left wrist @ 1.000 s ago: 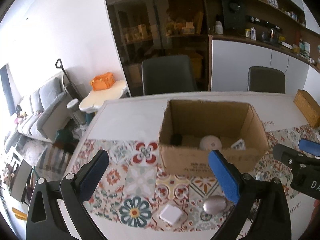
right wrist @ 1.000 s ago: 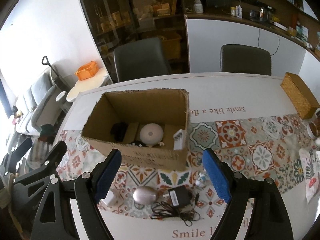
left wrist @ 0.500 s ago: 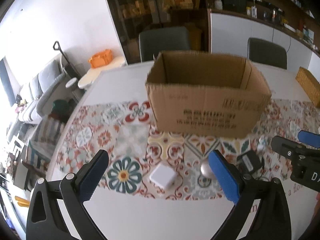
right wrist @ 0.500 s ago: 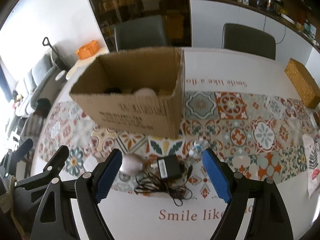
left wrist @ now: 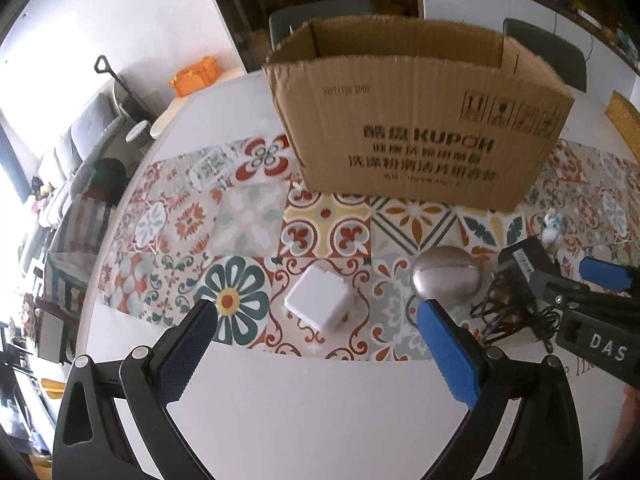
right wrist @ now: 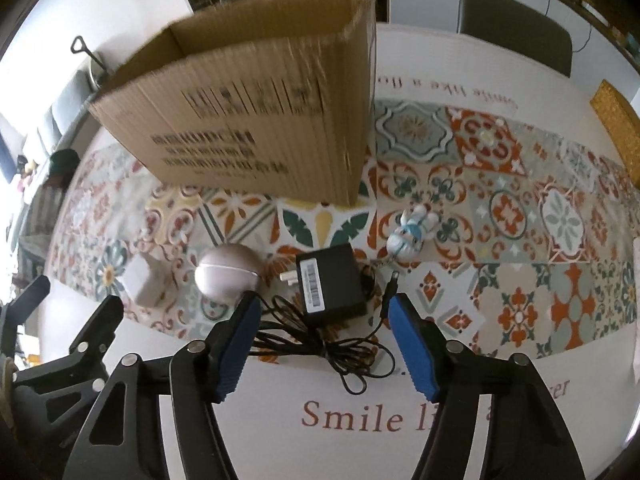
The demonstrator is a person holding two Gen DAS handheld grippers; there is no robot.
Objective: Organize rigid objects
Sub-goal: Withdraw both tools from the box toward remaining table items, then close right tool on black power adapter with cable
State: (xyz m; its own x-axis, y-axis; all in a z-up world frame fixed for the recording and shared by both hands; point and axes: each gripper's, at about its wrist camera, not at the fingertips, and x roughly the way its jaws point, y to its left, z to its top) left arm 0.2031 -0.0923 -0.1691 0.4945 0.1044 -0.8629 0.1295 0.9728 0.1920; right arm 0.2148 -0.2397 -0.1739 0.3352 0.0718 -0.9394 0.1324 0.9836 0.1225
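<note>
A white cube charger (left wrist: 319, 304) lies on the patterned runner, just ahead of and between the fingers of my open left gripper (left wrist: 316, 316). To its right rests a silver egg-shaped object (left wrist: 446, 280). My right gripper (right wrist: 322, 306) hangs over the black power adapter (right wrist: 331, 285) and its tangled cable (right wrist: 320, 346); its jaws are closing, with the adapter between them and the pads not touching it. The silver egg (right wrist: 228, 276) sits by the right gripper's left finger. A small white-and-blue rabbit figurine (right wrist: 410, 236) stands right of the adapter. The open cardboard box (left wrist: 420, 120) stands behind everything.
A woven basket (right wrist: 618, 132) sits at the table's far right edge. Two dark chairs (left wrist: 548, 56) stand behind the table. The white tabletop (left wrist: 300, 408) with printed lettering runs along the near side. A sofa and a side table lie beyond the left edge.
Both grippers have sunk toward the table and tilted further down, so the box interior is now out of sight. The right gripper's jaws have narrowed around the adapter.
</note>
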